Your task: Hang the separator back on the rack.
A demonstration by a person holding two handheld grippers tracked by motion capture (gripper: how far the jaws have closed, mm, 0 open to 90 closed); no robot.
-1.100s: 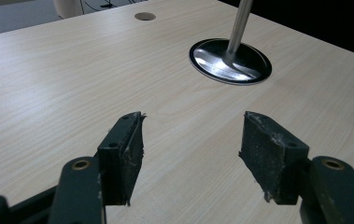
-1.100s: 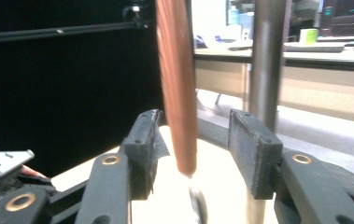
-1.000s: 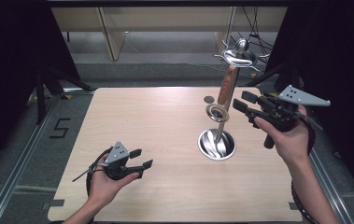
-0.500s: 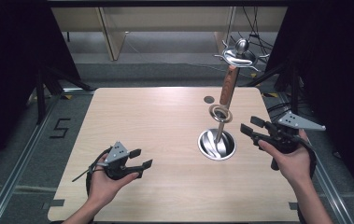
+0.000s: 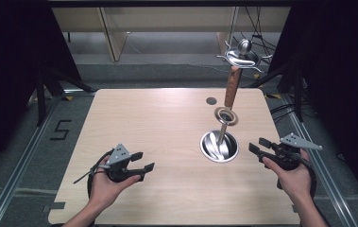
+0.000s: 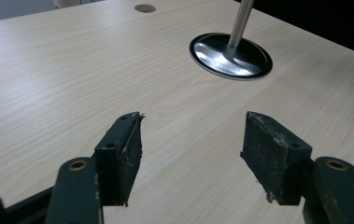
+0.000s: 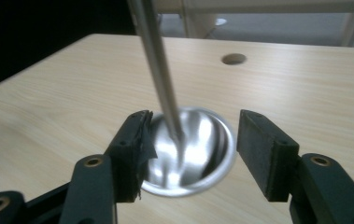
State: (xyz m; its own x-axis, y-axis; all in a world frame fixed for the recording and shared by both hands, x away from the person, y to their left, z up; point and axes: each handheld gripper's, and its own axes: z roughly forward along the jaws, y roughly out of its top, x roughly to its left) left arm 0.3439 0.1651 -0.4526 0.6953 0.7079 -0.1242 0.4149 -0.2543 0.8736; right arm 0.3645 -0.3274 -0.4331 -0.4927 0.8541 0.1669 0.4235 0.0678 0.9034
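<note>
left claw (image 5: 142,161) jaws wide, empty, near-left over pale wooden bench (image 5: 143,118) | right claw (image 5: 260,147) jaws wide, empty, just right of round shiny steel stand base (image 5: 219,146) | slim steel pole (image 5: 222,132) upright from base, right of bench centre

light: bright overhead | surroundings dark | glare: base (image 7: 188,154) | jaws soft-focus

Left gripper (image 5: 141,161) & right gripper (image 5: 259,146): jaws apart, hand-held low.
</note>
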